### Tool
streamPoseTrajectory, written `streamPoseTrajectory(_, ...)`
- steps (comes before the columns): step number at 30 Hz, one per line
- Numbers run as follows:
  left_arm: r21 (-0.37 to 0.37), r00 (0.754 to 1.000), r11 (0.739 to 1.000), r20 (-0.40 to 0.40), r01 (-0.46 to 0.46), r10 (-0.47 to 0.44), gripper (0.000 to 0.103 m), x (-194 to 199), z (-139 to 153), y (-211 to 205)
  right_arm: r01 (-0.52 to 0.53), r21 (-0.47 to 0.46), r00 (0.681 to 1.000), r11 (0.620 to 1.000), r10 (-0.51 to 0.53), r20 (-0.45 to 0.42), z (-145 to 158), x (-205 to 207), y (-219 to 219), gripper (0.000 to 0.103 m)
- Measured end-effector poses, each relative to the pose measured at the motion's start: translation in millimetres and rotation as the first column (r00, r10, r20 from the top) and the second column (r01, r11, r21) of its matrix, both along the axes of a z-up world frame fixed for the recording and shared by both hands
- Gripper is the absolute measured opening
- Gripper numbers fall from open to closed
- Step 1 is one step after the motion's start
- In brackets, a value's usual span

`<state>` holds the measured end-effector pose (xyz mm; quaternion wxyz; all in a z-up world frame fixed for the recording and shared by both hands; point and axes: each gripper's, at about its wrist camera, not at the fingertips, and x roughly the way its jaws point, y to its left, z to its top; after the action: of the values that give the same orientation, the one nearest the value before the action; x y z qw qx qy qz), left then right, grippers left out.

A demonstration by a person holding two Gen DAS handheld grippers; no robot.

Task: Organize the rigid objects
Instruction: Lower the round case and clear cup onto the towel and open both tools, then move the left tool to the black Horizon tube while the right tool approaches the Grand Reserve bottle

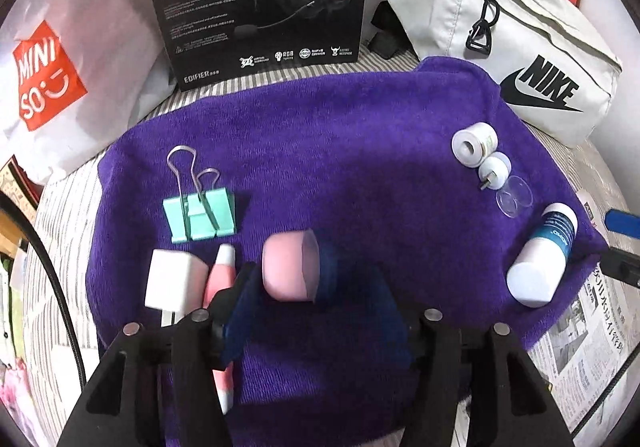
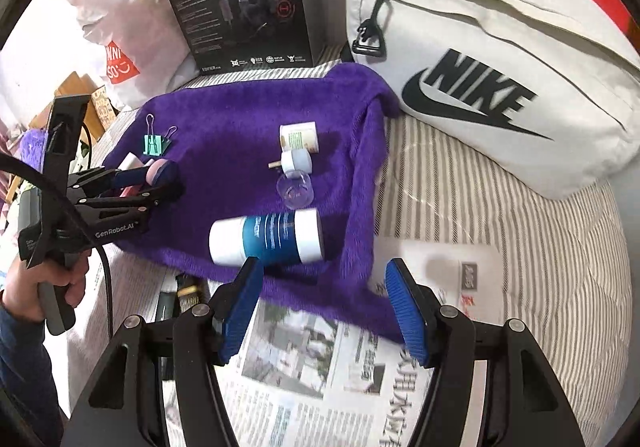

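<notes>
- A purple towel (image 1: 320, 151) is spread over a bed with a striped sheet (image 2: 500, 207), and small hard items lie on it in two loose groups.
- Left group: a green binder clip (image 1: 200, 217), a white block (image 1: 170, 281) and a pink tube (image 1: 220, 275), close together near the towel's left edge.
- The left hand-held gripper (image 1: 316, 299) points steeply down beside this group. A pink cap-like piece (image 1: 286, 267) sits between its blue pads (image 1: 240, 311). The jaws stand about half open, and I cannot tell whether the pads still press on it.
- Right group: a white tape roll (image 2: 299, 137), a small white and blue plug-like piece (image 2: 294, 161) and a clear round lid (image 2: 294, 189), in a short line, nearly touching.
- Just below them lies a white bottle with a blue label (image 2: 266, 239), on its side near the towel's front edge.
- The right hand-held gripper (image 2: 322, 307) hovers over a newspaper (image 2: 304, 359) just short of that bottle, jaws roughly half open and empty.
- Behind the towel stand a black headset box (image 1: 260, 3), a white waist bag (image 2: 480, 59) and a white shopping bag (image 1: 60, 59).
- Judged step: the pink piece seems to be going down beside the left group, while the bottle looks like the right side's next pick.
- That pick would call for straddling the bottle across its width and closing firmly, since a round bottle lying flat may roll.
</notes>
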<state>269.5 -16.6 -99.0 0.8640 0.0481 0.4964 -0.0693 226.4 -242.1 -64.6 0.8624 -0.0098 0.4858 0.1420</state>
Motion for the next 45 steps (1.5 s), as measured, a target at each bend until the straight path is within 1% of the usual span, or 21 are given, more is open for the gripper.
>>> streamPoseTrajectory(3, -0.005, 1.000, 1.000, -0.018, -0.015, 0.015, 0.056, -6.9, 3.3, 2.4, 0.014, 0.015, 1.000, 1.000, -0.014, -0.005, 2.0, -10.4, -5.7, 0.063)
streamPoseTrajectory(8, -0.021, 1.000, 0.999, 0.000, -0.031, 0.031, 0.056, -27.0, 19.0, 2.7, 0.031, 0.015, 0.999, 0.999, -0.031, -0.013, 5.8, -29.0, -8.8, 0.063)
streamPoseTrajectory(10, -0.037, 0.999, 0.999, 0.012, -0.040, 0.041, 0.056, -39.0, 27.4, 3.2, 0.035, 0.025, 0.999, 0.999, -0.035, -0.009, 7.4, -35.4, -10.1, 0.063)
streamPoseTrajectory(14, -0.034, 0.998, 0.998, 0.026, -0.054, 0.055, 0.056, -65.3, 38.1, 3.3, 0.050, 0.025, 0.999, 0.998, -0.050, -0.014, 9.4, -48.7, -11.8, 0.064)
streamPoseTrajectory(17, -0.056, 0.998, 0.997, 0.019, -0.058, 0.059, 0.056, -85.3, 41.4, 2.2, 0.065, 0.034, 0.998, 0.997, -0.064, -0.014, 11.7, -58.6, -13.7, 0.064)
streamPoseTrajectory(21, -0.081, 0.999, 0.995, -0.002, -0.052, 0.052, 0.056, -103.0, 36.6, -6.4, 0.080, 0.036, 0.997, 0.996, -0.080, -0.012, 14.0, -72.1, -15.1, 0.064)
streamPoseTrajectory(25, -0.086, 0.999, 0.996, -0.033, -0.016, 0.013, 0.056, -116.0, 25.1, -27.9, 0.088, 0.048, 0.996, 0.995, -0.087, -0.016, 15.7, -85.4, -18.8, 0.064)
streamPoseTrajectory(28, -0.097, 0.998, 0.995, -0.055, 0.011, -0.016, 0.056, -116.6, 18.9, -45.5, 0.088, 0.039, 0.996, 0.995, -0.087, -0.013, 15.4, -95.7, -23.8, 0.064)
streamPoseTrajectory(30, -0.089, 0.997, 0.996, -0.066, 0.027, -0.033, 0.056, -115.2, 16.3, -56.3, 0.095, 0.025, 0.995, 0.995, -0.095, -0.017, 13.6, -100.1, -30.1, 0.064)
streamPoseTrajectory(33, -0.068, 0.996, 0.997, -0.079, 0.038, -0.043, 0.056, -114.6, 11.4, -67.7, 0.121, 0.029, 0.992, 0.992, -0.120, -0.033, 10.1, -102.7, -41.2, 0.064)
streamPoseTrajectory(35, -0.039, 0.995, 0.998, -0.092, 0.045, -0.049, 0.056, -114.4, 4.9, -74.0, 0.130, 0.037, 0.991, 0.991, -0.128, -0.037, 9.7, -104.1, -45.7, 0.064)
streamPoseTrajectory(36, -0.025, 0.994, 0.999, -0.095, 0.046, -0.048, 0.056, -114.6, 2.6, -74.5, 0.131, 0.041, 0.991, 0.991, -0.130, -0.037, 9.6, -105.0, -47.3, 0.064)
streamPoseTrajectory(38, 0.031, 0.994, 0.999, -0.099, 0.040, -0.037, 0.057, -115.7, -3.7, -73.3, 0.129, 0.040, 0.991, 0.991, -0.128, -0.036, 9.6, -106.3, -48.1, 0.064)
streamPoseTrajectory(39, 0.037, 0.995, 0.999, -0.099, 0.036, -0.032, 0.057, -115.5, -4.9, -70.4, 0.127, 0.040, 0.992, 0.991, -0.126, -0.034, 9.8, -107.1, -48.2, 0.064)
streamPoseTrajectory(40, 0.039, 0.995, 0.999, -0.097, 0.024, -0.021, 0.058, -116.8, -5.7, -65.8, 0.125, 0.044, 0.992, 0.991, -0.124, -0.031, 9.9, -107.9, -48.4, 0.064)
streamPoseTrajectory(43, 0.005, 0.996, 1.000, -0.090, -0.013, 0.013, 0.058, -118.5, -5.6, -52.8, 0.121, 0.062, 0.992, 0.991, -0.119, -0.034, 8.1, -108.5, -47.6, 0.064)
streamPoseTrajectory(45, -0.003, 0.997, 1.000, -0.082, -0.010, 0.010, 0.058, -118.9, -6.1, -53.2, 0.114, 0.066, 0.993, 0.991, -0.111, -0.039, 5.5, -107.9, -45.4, 0.064)
